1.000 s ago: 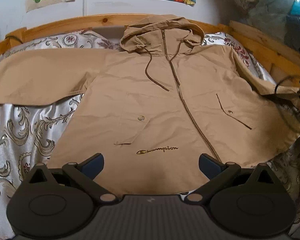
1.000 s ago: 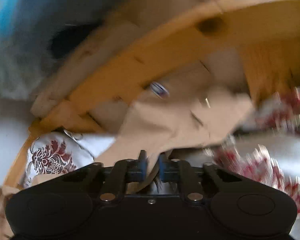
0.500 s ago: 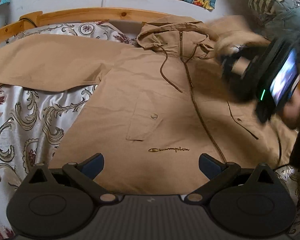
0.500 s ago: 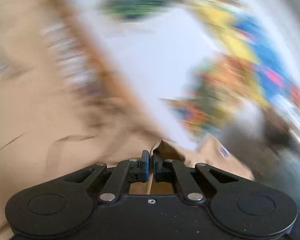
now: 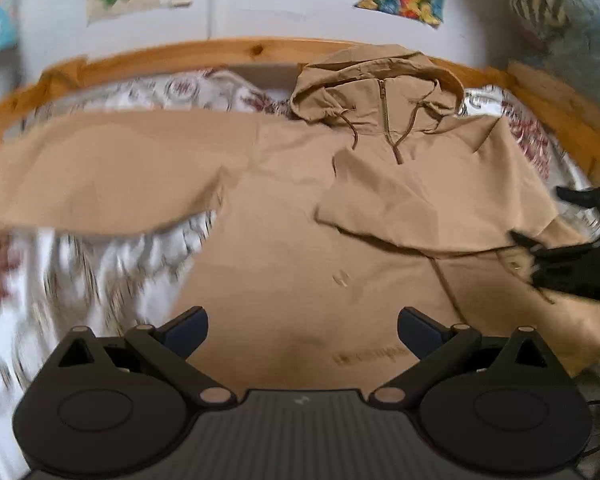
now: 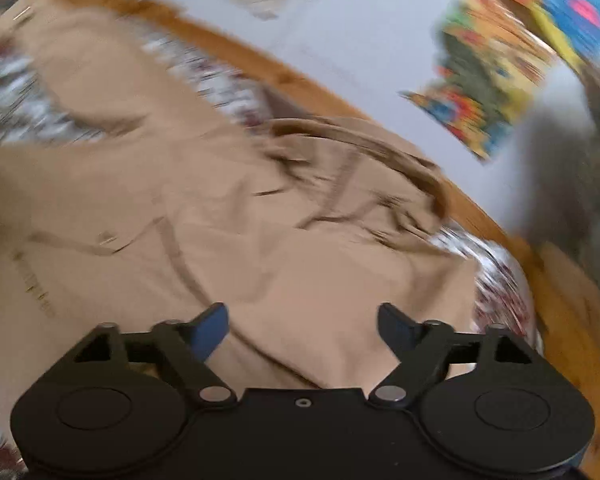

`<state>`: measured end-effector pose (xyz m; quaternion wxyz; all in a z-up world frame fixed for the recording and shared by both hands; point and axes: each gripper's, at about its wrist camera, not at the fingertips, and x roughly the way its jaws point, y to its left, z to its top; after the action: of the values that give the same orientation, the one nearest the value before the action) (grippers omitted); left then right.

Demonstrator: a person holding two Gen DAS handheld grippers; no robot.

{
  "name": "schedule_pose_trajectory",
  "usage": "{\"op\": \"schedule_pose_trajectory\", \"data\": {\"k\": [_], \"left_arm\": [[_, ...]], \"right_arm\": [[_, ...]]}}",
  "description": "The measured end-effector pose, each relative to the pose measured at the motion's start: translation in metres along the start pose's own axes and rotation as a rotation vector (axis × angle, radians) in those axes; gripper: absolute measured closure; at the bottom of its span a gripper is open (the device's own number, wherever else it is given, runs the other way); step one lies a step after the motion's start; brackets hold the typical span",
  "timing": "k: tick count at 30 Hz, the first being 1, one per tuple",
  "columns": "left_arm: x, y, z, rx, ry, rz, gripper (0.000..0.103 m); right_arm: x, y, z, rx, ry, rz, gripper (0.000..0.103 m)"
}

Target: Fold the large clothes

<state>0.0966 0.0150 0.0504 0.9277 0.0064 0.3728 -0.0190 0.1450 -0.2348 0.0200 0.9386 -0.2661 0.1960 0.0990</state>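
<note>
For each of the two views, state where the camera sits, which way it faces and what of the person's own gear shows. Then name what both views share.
Left wrist: sits on the left gripper, near the jacket's hem, facing up the tan jacket toward the hood and wooden headboard; its open fingers show, and the right gripper's black frame at the right edge.
Right wrist: sits on the right gripper, over the folded-in sleeve, facing across the jacket toward the hood and wall; only its open fingers show.
Shared: jacket, hood, headboard, wall posters.
</note>
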Motion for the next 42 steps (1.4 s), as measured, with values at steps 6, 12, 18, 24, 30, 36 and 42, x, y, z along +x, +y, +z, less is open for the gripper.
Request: {"op": "schedule_pose_trajectory", "data": {"k": [6,12,18,24,30,36,42], "left_arm": [[0.023,-0.016,0.084,0.336,0.109,0.015,0.000],[0.082,-0.019,0.130,0.217,0.115,-0.043,0.004],[0.165,-0.018,0.128,0.029,0.117,-0.124,0.025],[0.194,-0.021,0.112,-0.032,0.203,-0.211,0.029],[0.202,-0.036,0.099,0.018,0.258,-0.092,0.087],[0.147,-0.028,0.082,-0.099,0.052,-0.055,0.097],[0.120,-0.021,0.023,-0.216,0.104,0.067,0.097]], "right_arm": [[0.031,-0.056,-0.038,0.287,-0.040,-0.153,0.026],[0.071,-0.101,-0.067,0.470,-0.046,-0.198,0.036],[0.097,-0.131,-0.094,0.615,0.021,-0.142,0.038],[0.099,-0.143,-0.104,0.700,0.018,-0.092,0.038],[0.099,-0.140,-0.104,0.688,0.021,-0.100,0.037],[0.096,-0.138,-0.103,0.682,0.018,-0.123,0.037],[0.092,-0.137,-0.102,0.667,0.009,-0.143,0.024]]}}
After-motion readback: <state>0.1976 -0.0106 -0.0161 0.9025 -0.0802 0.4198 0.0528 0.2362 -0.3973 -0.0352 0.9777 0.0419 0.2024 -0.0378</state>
